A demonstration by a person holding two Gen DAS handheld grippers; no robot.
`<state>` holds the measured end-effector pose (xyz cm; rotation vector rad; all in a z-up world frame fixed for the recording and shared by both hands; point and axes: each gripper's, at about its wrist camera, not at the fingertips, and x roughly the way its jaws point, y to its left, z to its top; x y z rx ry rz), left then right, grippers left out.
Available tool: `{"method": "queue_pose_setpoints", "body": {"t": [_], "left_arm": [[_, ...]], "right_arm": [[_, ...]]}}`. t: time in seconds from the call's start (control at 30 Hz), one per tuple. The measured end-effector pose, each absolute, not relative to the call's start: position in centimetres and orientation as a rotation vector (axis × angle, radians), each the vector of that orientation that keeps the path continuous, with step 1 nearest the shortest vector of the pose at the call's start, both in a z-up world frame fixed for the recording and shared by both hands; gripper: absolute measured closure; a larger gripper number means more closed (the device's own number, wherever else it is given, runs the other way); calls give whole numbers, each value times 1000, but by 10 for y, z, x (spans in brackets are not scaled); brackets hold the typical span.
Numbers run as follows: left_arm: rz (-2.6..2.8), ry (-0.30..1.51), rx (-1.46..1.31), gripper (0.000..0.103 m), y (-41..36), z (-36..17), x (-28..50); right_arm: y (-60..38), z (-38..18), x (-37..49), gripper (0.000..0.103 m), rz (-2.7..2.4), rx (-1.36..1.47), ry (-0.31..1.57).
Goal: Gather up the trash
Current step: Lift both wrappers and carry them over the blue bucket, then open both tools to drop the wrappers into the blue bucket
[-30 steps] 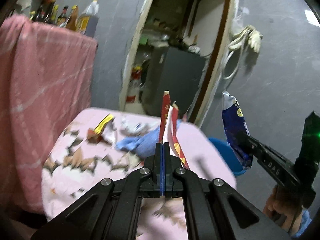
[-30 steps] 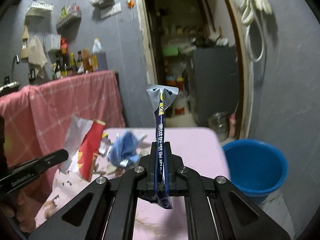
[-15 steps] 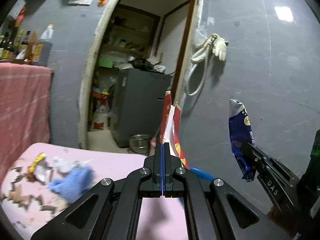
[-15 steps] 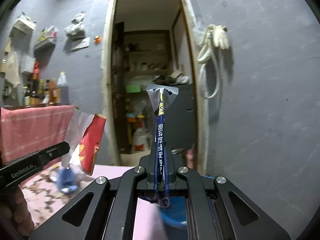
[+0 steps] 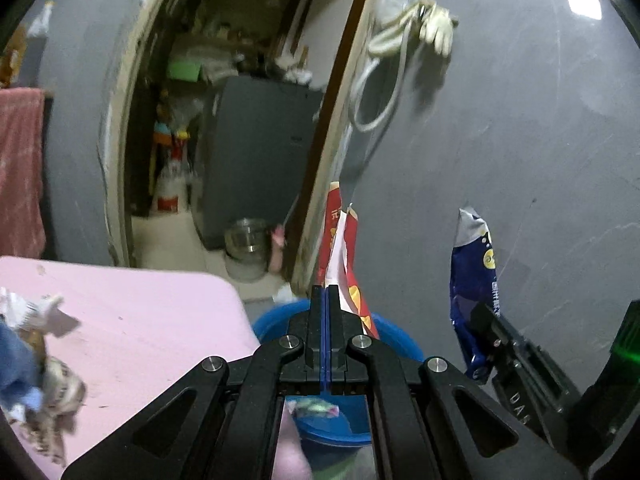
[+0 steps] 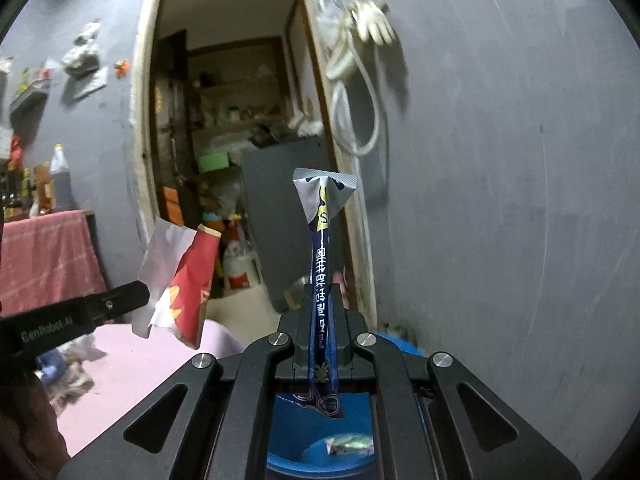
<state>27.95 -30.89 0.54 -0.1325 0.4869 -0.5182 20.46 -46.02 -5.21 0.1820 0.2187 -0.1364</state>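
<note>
My left gripper point(image 5: 327, 294) is shut on a red and silver snack wrapper point(image 5: 340, 252), which stands up from its jaws; the same red wrapper point(image 6: 188, 280) shows at the left of the right wrist view. My right gripper point(image 6: 323, 292) is shut on a dark blue wrapper point(image 6: 322, 248) with a silver top; this blue wrapper point(image 5: 474, 280) hangs at the right of the left wrist view. A blue bucket point(image 6: 356, 412) sits low beneath both grippers, with a small scrap point(image 6: 350, 444) lying inside it. The bucket point(image 5: 276, 322) stands beside the table corner.
A table with a pink cloth point(image 5: 132, 320) lies to the left, with more litter and a blue rag point(image 5: 16, 364) on it. A grey wall point(image 5: 520, 140) is close ahead, with a hose and glove point(image 5: 404, 36) hung on it. An open doorway point(image 5: 240, 140) leads to a cluttered room.
Both grippers have swung right, off the table and over the blue bucket by the wall. Each still holds its wrapper.
</note>
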Motion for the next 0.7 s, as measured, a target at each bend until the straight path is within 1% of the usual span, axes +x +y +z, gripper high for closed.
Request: {"method": "queue_pose_setpoints", "body": {"t": [0.2, 0.4, 0.63, 0.7], "left_arm": [[-502, 620, -123, 103, -332, -26, 315], [-466, 745, -98, 103, -344, -58, 340], [-451, 828, -88, 103, -350, -82, 352], [-446, 839, -90, 103, -348, -84, 355]], "right_arm": [[-479, -84, 228, 100, -138, 241, 341], [-490, -101, 241, 99, -131, 289, 433], [-496, -116, 253, 97, -124, 312, 527], [-497, -117, 254, 96, -121, 322, 540]]}}
